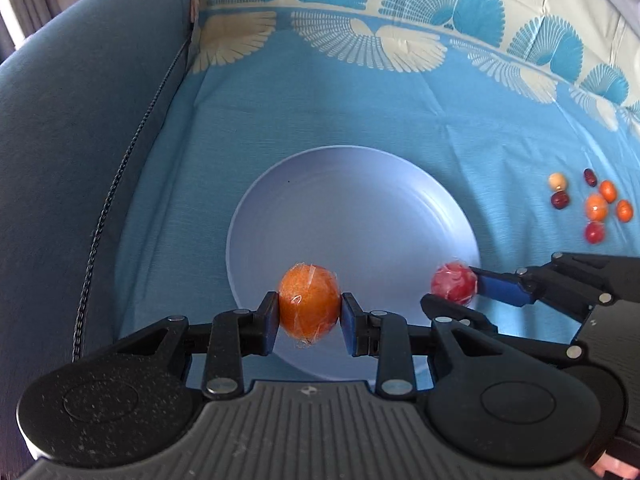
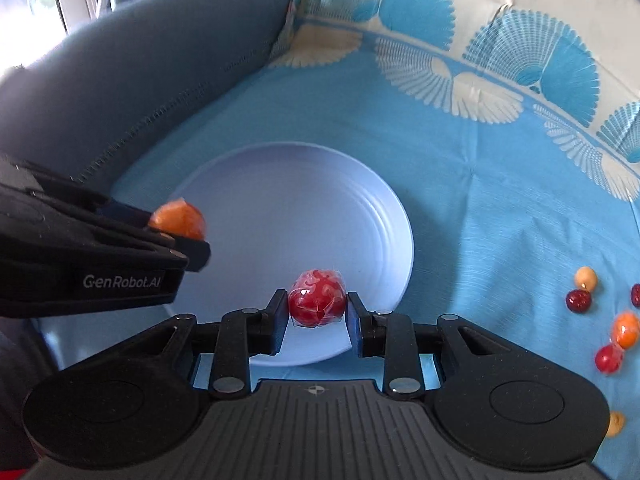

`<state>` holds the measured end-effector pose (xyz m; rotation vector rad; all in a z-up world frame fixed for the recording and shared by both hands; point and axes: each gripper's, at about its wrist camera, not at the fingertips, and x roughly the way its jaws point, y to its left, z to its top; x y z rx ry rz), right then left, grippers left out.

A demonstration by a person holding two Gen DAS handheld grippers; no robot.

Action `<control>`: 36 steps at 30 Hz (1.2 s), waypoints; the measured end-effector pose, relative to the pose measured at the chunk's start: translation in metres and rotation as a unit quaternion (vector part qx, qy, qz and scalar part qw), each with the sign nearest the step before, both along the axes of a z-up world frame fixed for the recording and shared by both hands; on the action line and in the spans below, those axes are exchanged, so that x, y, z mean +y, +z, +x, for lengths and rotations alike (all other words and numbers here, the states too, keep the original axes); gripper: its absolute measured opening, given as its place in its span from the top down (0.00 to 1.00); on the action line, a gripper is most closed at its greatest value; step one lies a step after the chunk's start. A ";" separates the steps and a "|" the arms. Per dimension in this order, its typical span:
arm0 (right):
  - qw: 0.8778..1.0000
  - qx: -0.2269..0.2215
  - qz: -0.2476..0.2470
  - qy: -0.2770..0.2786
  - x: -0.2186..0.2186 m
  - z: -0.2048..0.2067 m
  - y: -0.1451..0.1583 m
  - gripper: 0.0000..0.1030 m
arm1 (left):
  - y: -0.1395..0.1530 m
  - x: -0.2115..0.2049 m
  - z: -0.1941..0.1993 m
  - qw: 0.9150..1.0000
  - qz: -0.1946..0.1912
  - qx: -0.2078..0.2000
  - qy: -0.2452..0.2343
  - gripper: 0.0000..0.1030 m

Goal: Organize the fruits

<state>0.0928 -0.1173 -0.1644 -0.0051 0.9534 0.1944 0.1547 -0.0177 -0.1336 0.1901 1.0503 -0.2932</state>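
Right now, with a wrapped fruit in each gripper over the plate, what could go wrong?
1. Both fruits are round and film-wrapped; dropped from above, the orange fruit or the red fruit may roll off the shallow plate.
2. The left gripper and the right gripper are close together and could bump over the plate.
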 end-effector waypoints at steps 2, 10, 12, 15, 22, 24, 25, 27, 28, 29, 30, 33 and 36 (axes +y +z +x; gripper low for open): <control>1.000 -0.001 -0.007 0.004 0.000 0.005 -0.002 0.66 | 0.004 0.005 0.002 1.000 -0.022 -0.011 -0.006 0.39; 0.998 -0.039 0.029 -0.045 -0.021 -0.034 0.051 0.11 | 0.056 0.034 -0.033 0.996 -0.025 -0.061 0.060 0.00; 0.997 -0.042 0.051 -0.049 -0.023 -0.063 0.068 0.08 | 0.067 0.042 -0.058 0.995 -0.024 -0.067 0.065 0.00; 0.996 -0.040 0.062 -0.051 -0.026 -0.102 0.083 0.04 | 0.078 0.052 -0.099 0.995 -0.014 -0.070 0.072 0.00; 0.995 -0.044 0.063 -0.058 -0.014 -0.162 0.101 0.02 | 0.096 0.053 -0.166 0.993 -0.003 -0.087 0.075 0.00; 0.994 -0.063 0.053 -0.065 -0.014 -0.173 0.107 0.01 | 0.103 0.049 -0.173 0.993 -0.007 -0.099 0.066 0.00; 0.994 -0.071 0.051 -0.068 -0.015 -0.177 0.110 0.01 | 0.107 0.049 -0.177 0.992 -0.011 -0.106 0.064 0.00; 0.993 -0.079 0.043 -0.079 -0.017 -0.184 0.115 0.01 | 0.115 0.047 -0.185 0.990 -0.015 -0.122 0.063 0.00; 0.992 -0.083 0.040 -0.082 -0.018 -0.188 0.118 0.01 | 0.118 0.045 -0.188 0.990 -0.014 -0.128 0.064 0.00; 0.992 -0.091 0.039 -0.081 -0.018 -0.193 0.120 0.01 | 0.120 0.042 -0.190 0.989 -0.011 -0.131 0.065 0.00; 0.991 -0.100 0.038 -0.079 -0.020 -0.198 0.122 0.01 | 0.123 0.040 -0.190 0.989 -0.009 -0.132 0.063 0.00; 0.990 -0.113 0.034 -0.078 -0.022 -0.207 0.126 0.01 | 0.130 0.035 -0.197 0.988 -0.015 -0.140 0.065 0.00; 0.989 -0.123 0.036 -0.077 -0.025 -0.215 0.130 0.01 | 0.133 0.032 -0.207 0.987 -0.013 -0.145 0.062 0.00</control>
